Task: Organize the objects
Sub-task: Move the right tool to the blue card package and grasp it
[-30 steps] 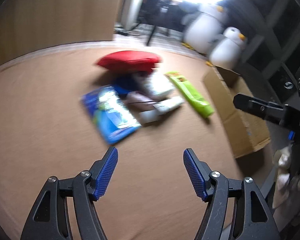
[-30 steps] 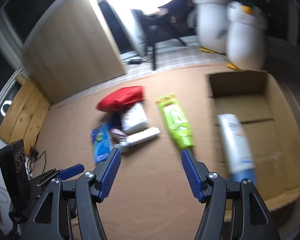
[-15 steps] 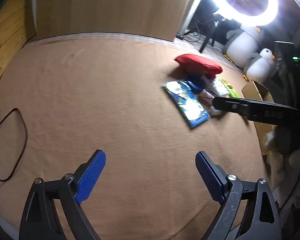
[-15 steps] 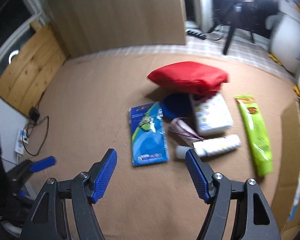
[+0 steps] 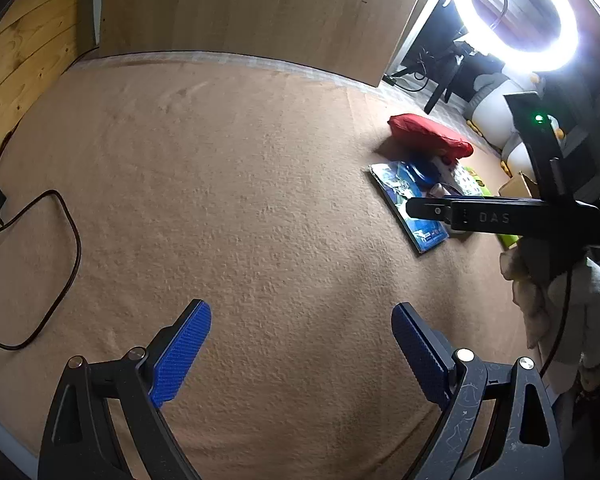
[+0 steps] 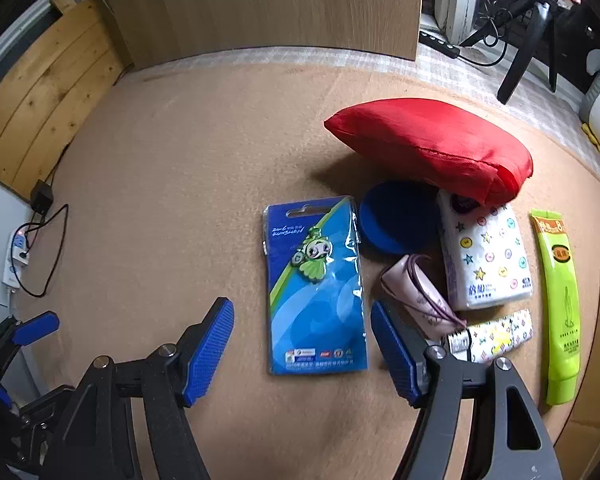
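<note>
Left wrist view: left gripper (image 5: pixel 300 340) hangs released over bare brown carpet (image 5: pixel 220 200), nothing between its fingers; the clutter sits off at two o'clock.

Right wrist view: right gripper (image 6: pixel 302 344) spread and empty, the blue carded pin pack (image 6: pixel 316 284) lying flat between its fingers, at twelve o'clock. Best to pinch the long edges squarely, clear of the pink pouch (image 6: pixel 420 296) at two o'clock.

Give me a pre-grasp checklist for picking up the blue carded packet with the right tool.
1. Right tool open, nothing between its pads: ok.
2. Flat blue carded packet with a green charm lies in line ahead of it: ok.
3. Packet free of the round blue lid: cannot tell, edges meet.
4. Pink pouch clear of the right pad: not ok, very close.
5. Left tool open, over bare tan carpet: ok.
</note>
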Tool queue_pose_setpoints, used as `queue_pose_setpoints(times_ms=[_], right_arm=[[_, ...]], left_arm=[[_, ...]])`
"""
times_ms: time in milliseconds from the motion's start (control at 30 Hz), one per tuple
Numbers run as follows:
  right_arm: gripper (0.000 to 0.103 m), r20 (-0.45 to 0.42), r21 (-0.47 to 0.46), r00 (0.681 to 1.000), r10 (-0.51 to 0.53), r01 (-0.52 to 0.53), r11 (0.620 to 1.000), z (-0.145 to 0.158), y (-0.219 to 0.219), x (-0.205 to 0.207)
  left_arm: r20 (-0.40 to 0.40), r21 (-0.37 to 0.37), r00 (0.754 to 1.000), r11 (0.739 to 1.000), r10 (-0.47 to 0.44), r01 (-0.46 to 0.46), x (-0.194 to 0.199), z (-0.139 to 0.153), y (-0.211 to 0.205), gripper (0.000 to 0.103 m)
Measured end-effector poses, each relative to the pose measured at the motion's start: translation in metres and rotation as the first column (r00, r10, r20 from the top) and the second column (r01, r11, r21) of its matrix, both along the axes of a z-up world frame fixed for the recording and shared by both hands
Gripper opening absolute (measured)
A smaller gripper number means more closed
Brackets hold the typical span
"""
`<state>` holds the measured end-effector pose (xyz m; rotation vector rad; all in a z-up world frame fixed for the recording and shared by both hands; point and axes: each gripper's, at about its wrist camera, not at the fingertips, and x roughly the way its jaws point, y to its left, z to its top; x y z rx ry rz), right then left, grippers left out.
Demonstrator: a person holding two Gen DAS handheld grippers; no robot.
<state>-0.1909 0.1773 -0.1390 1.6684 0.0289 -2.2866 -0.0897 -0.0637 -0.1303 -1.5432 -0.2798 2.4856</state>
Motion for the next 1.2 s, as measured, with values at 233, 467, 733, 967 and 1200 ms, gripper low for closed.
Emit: queue_pose_setpoints(times_ms=[233, 467, 733, 967, 1200], right_arm=[[0.067, 0.021, 0.031, 1.000, 0.015, -0.015, 0.999, -0.008, -0.006, -0.014], [0.068, 0.037, 0.049, 0.999, 0.019, -0.020, 0.999, -0.019, -0.008, -0.028], [0.068, 0.041, 0.096, 0.997, 0.071, -0.075, 0.993, -0.018, -0.022, -0.026], [0.054, 0.012, 0.157, 0.996, 0.085, -0.086, 0.984, -0.016, -0.030, -0.020], [0.052, -0.004, 0.153, 0.995, 0.099, -0.097, 0.983, -0.013, -0.030, -0.005]], left_arm=[[0.002, 0.007, 1.000, 1.000, 0.005, -0.005, 0.001, -0.001, -0.003, 0.094], [0.010, 0.016, 1.000, 1.000, 0.005, -0.005, -0.001, -0.004, -0.004, 0.094], [0.016, 0.019, 1.000, 1.000, 0.021, -0.022, -0.005, -0.005, -0.003, 0.094], [0.013, 0.009, 1.000, 1.000, 0.022, -0.022, -0.005, -0.004, 0.003, 0.094], [0.002, -0.016, 1.000, 1.000, 0.021, -0.021, -0.007, -0.002, 0.015, 0.094]])
